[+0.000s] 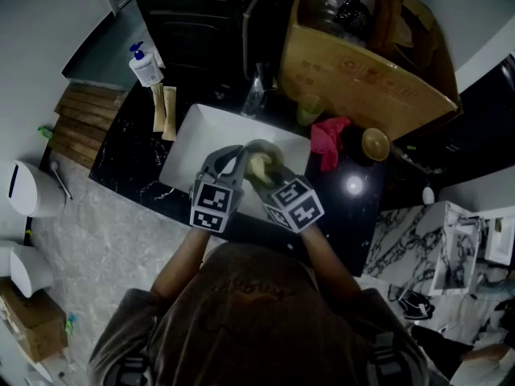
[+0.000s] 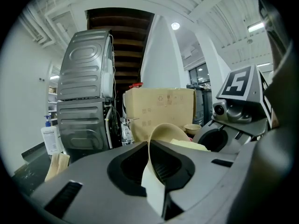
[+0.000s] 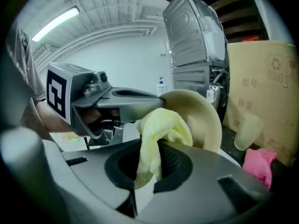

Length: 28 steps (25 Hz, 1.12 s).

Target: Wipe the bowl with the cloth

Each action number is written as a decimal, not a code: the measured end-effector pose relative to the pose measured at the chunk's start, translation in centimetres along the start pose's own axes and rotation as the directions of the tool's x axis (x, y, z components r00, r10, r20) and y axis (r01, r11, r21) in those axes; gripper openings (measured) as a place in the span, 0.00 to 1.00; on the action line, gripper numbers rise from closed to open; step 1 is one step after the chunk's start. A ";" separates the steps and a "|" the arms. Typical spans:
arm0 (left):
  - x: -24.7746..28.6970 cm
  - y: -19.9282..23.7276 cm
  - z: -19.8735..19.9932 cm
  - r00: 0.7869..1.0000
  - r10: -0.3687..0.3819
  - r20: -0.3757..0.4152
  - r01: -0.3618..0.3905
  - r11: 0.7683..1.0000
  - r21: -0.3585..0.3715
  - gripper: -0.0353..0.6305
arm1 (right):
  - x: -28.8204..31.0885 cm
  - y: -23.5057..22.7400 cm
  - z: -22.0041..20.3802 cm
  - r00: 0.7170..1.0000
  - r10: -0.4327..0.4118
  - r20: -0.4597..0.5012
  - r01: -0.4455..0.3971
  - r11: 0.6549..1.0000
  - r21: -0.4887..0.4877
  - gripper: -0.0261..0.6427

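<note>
Head view, item count?

Grippers, two: left gripper (image 1: 236, 158) and right gripper (image 1: 259, 175), meeting over the white sink (image 1: 189, 147). Bowls, two: one tan bowl (image 1: 264, 153) held between the grippers, and one small bowl (image 1: 375, 144) standing on the black surface (image 1: 129, 159). Cloths, two: yellow cloth (image 1: 259, 167) at the held bowl, and pink cloth (image 1: 328, 139) crumpled just beside the sink. Cardboard box (image 1: 354, 67), one. Pump bottle (image 1: 146, 65), one. Pale cup (image 1: 308, 109), one.

Left fingers, condition?

Clenched on the bowl's rim. In the left gripper view the wall passes between them edge-on.

Right fingers?

Clenched on a bunch of the yellow cloth. In the right gripper view it rises out of the grip and presses against the inside of the bowl.

Bowl, position and attitude?

Off the surface, above the sink, tipped up on its edge. The opening is turned toward the right gripper, and the rim lies in line with the left fingers.

Cloth, long axis?

Bunched lengthwise along the right fingers, with the free end toward the bowl.
</note>
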<state>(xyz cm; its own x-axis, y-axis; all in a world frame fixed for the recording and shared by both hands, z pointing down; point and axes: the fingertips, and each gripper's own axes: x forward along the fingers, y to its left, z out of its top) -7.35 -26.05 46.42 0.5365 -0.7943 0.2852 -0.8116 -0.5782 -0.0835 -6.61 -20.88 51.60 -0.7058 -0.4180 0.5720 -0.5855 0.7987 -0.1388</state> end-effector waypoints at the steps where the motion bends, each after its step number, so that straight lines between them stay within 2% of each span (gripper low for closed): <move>1: 0.0 -0.1 0.0 1.000 -0.005 -0.001 0.005 1.000 -0.001 0.10 | 0.0 0.4 0.3 1.000 0.015 0.010 -0.015 1.000 -0.011 0.08; 6: 0.1 -0.8 -0.3 1.000 -0.027 -0.012 0.027 1.000 -0.002 0.10 | 0.1 0.8 1.5 0.999 0.026 0.038 -0.024 0.998 -0.057 0.08; 13: 0.3 -1.2 -0.7 0.997 -0.068 -0.038 0.068 0.998 -0.017 0.10 | -0.6 -1.1 2.2 0.995 -0.077 0.071 0.083 0.993 -0.084 0.08; 16: 0.5 -1.2 -0.9 0.995 -0.084 -0.052 0.083 0.996 -0.025 0.10 | -1.3 -2.3 3.2 0.983 -0.134 0.128 0.143 0.988 -0.059 0.08; 18: 0.4 -1.3 -0.9 0.996 -0.078 -0.041 0.077 0.996 -0.034 0.10 | -2.0 -3.3 4.5 0.968 -0.166 0.187 0.174 0.984 -0.028 0.08; 20: 0.3 -1.2 -0.5 0.998 -0.054 -0.019 0.054 0.998 -0.033 0.10 | -2.2 -3.7 5.1 0.961 -0.185 0.207 0.197 0.980 -0.035 0.08; 24: 0.1 -0.8 0.4 0.999 -0.029 0.020 0.029 1.000 -0.012 0.10 | -2.3 -4.4 4.9 0.945 -0.262 0.195 0.279 0.959 -0.060 0.08; 28: -0.1 -0.7 0.7 0.999 -0.013 0.034 0.013 1.000 0.004 0.10 | -2.2 -5.0 4.3 0.936 -0.312 0.160 0.325 0.944 -0.060 0.08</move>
<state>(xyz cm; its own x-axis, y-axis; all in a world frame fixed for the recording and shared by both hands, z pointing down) -6.66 -25.72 45.78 0.5547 -0.7926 0.2533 -0.8036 -0.5892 -0.0839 -3.88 -25.79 47.51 -0.5416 -0.7100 0.4500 -0.7581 0.6439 0.1035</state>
